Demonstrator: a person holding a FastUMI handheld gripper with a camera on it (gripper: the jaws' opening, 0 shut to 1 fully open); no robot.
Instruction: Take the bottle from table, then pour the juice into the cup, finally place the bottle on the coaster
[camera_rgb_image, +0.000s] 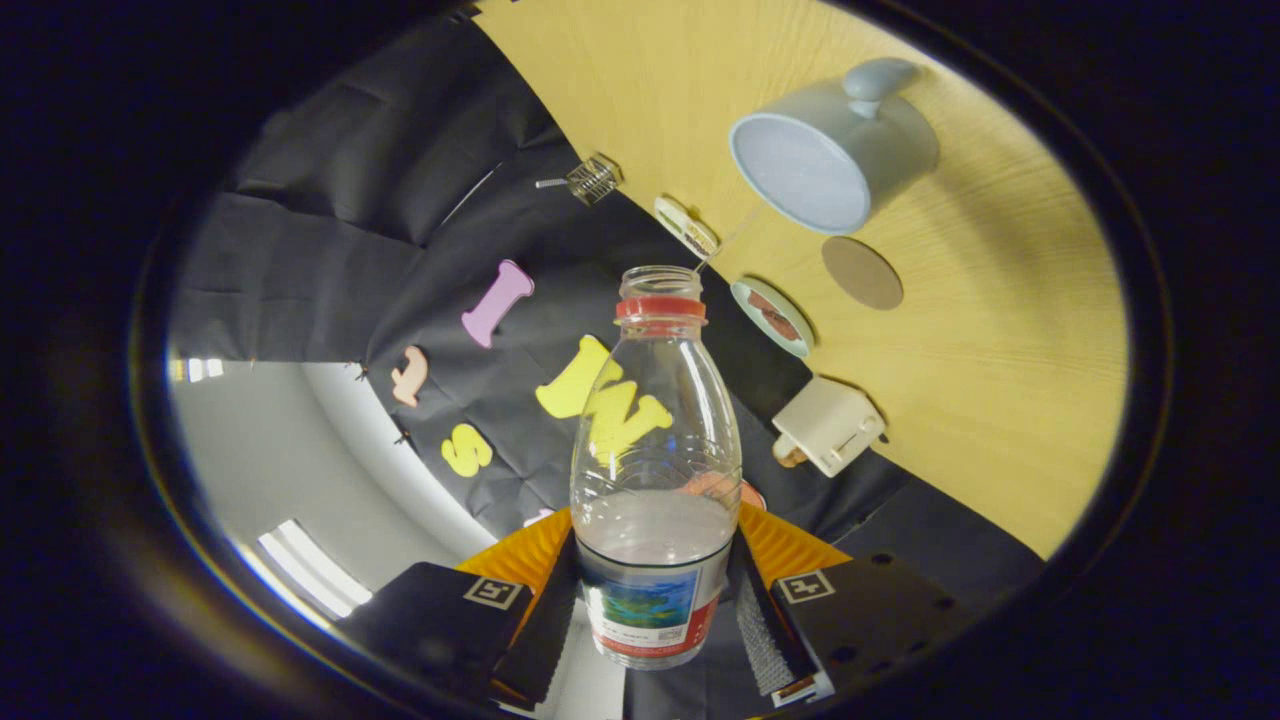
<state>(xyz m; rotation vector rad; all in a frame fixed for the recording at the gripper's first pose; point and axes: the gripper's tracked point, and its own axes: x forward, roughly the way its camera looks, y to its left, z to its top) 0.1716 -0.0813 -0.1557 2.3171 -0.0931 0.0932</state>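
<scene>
Tongs (655, 600) clamp one bottle (655, 450) (uncapped); one cup (825, 160) beyond.

I can't read any text here. The bottle (655, 470), clamped between the gripper (655, 610) fingers, carries a label too small and blurred to make out; square markers sit beside it on each finger.

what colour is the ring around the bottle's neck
Red. The ring sits just under the open mouth of the clear bottle, clearest in the gripper view.
</scene>
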